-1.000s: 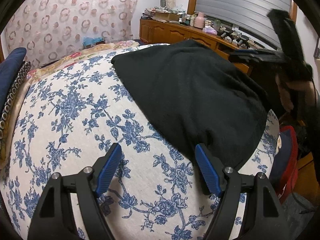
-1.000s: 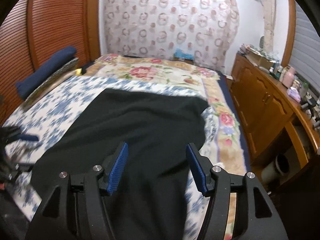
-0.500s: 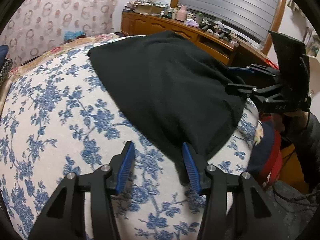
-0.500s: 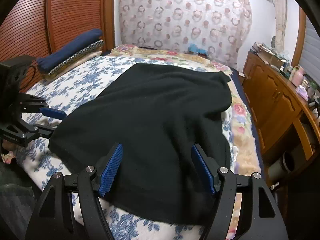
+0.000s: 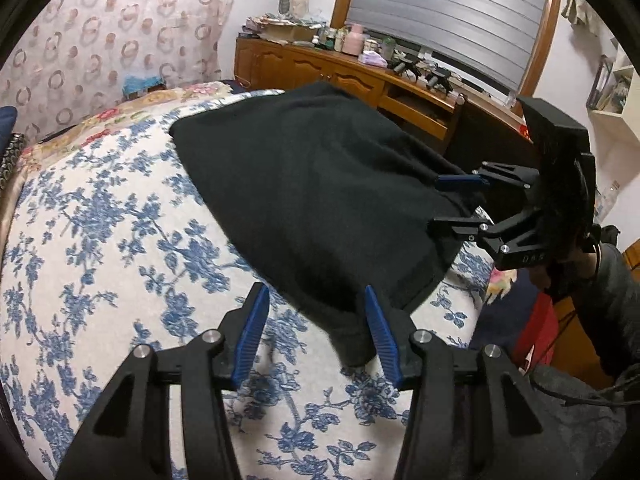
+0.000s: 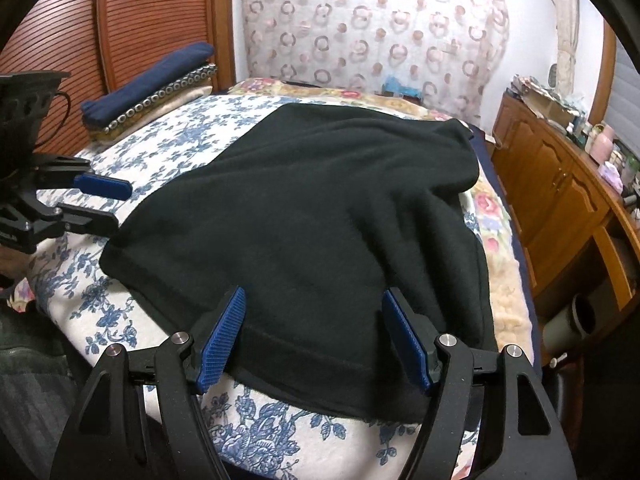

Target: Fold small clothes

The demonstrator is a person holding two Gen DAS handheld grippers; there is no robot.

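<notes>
A black garment (image 5: 320,192) lies spread on the blue-flowered bedspread (image 5: 100,240); it also shows in the right wrist view (image 6: 320,208). My left gripper (image 5: 316,332) is open, its fingers on either side of the garment's near left corner. My right gripper (image 6: 316,332) is open over the garment's near hem, one finger to each side of it. Each gripper shows in the other's view: the right one (image 5: 456,204) at the garment's right corner, the left one (image 6: 100,204) at its left corner.
A wooden dresser (image 5: 360,80) cluttered with small items runs along the bed's right side. Folded bedding (image 6: 152,80) is stacked at the headboard. A patterned curtain (image 6: 360,20) hangs behind the bed. A red and navy bag (image 5: 528,332) sits by the bed's near corner.
Both grippers have come down and in toward the garment's near edge. The left one now has the left corner between its open fingers, the right one the hem.
</notes>
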